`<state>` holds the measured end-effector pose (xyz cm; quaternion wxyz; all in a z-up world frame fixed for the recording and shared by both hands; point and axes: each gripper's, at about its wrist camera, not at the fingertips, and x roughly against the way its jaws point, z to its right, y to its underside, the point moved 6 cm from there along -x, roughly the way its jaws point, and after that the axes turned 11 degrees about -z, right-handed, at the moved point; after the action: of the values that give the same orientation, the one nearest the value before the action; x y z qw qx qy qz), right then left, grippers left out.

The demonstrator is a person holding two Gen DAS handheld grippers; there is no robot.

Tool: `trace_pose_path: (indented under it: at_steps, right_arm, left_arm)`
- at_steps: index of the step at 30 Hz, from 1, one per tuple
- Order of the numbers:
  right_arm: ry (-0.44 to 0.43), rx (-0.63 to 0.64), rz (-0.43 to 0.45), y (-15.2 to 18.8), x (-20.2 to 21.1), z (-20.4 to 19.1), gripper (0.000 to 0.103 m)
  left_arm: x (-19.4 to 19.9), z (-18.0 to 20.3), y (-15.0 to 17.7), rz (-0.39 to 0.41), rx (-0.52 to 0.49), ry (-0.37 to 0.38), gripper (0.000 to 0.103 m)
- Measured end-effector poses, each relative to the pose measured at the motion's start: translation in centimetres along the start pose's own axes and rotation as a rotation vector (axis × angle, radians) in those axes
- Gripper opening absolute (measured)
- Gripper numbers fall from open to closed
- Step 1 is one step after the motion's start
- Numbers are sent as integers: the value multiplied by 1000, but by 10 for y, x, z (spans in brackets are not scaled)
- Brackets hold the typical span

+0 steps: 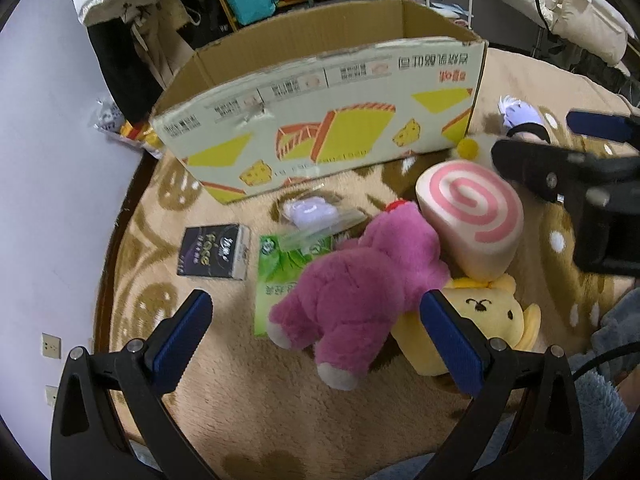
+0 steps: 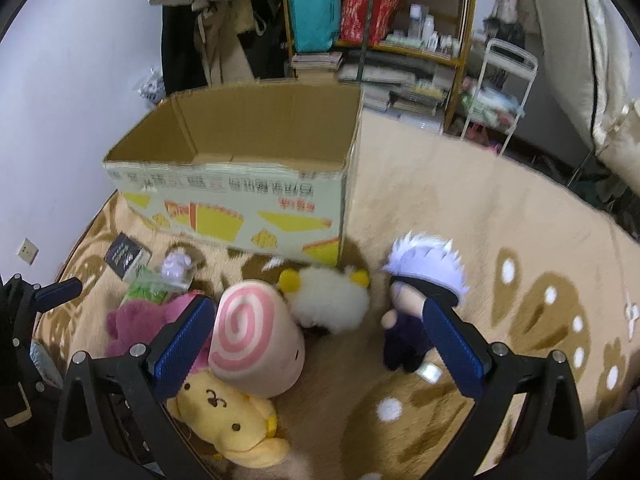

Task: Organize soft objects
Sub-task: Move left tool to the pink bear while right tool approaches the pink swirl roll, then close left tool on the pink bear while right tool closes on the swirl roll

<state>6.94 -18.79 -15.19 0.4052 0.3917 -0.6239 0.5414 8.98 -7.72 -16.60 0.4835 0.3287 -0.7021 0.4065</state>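
A pink plush bear (image 1: pixel 352 284) lies on the beige rug, between the open jaws of my left gripper (image 1: pixel 316 336), which holds nothing. Beside it lie a pink-swirl roll cushion (image 1: pixel 472 216) and a yellow dog plush (image 1: pixel 480 320). In the right wrist view my right gripper (image 2: pixel 320 344) is open and empty above the roll cushion (image 2: pixel 256 340), the yellow dog plush (image 2: pixel 224 416), a white fluffy plush (image 2: pixel 332 300) and a white-haired doll (image 2: pixel 420 292). The open cardboard box (image 1: pixel 320 120) stands behind them and also shows in the right wrist view (image 2: pixel 240 184).
A black tissue pack (image 1: pixel 214 252), a green wipes pack (image 1: pixel 280 276) and a small purple toy in clear wrap (image 1: pixel 308 212) lie left of the plushes. The wall runs along the rug's left edge. Shelves (image 2: pixel 380 20) and hanging coats stand behind the box.
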Motion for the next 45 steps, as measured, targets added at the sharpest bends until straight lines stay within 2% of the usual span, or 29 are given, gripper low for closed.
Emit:
trace_pose_path:
  at_steps: [5,13,20,28,43,45]
  right_arm:
    - [-34,-5,-75,8,-18,-4,103]
    - [17,64,-104,9,-30,-12,103]
    - [-3,47,-122,10,-33,-11,99]
    - [-51,0,-158,14,-38,-5,98]
    - [-51,12,-173,17,-39,-11,98]
    - [-56,18,-180,19,-41,-14,94]
  left_arm:
    - [-7,-2,2,-22,4,32,101]
    - [-11,-3,2,-37,17,121,80]
    - [-11,1,4,-28,7,129,70]
    - [-15,-3,5,-33,16,137,70]
    - [-20,3,4,-28,-1,141,71]
    - [-22,5,4,-36,-7,144,71]
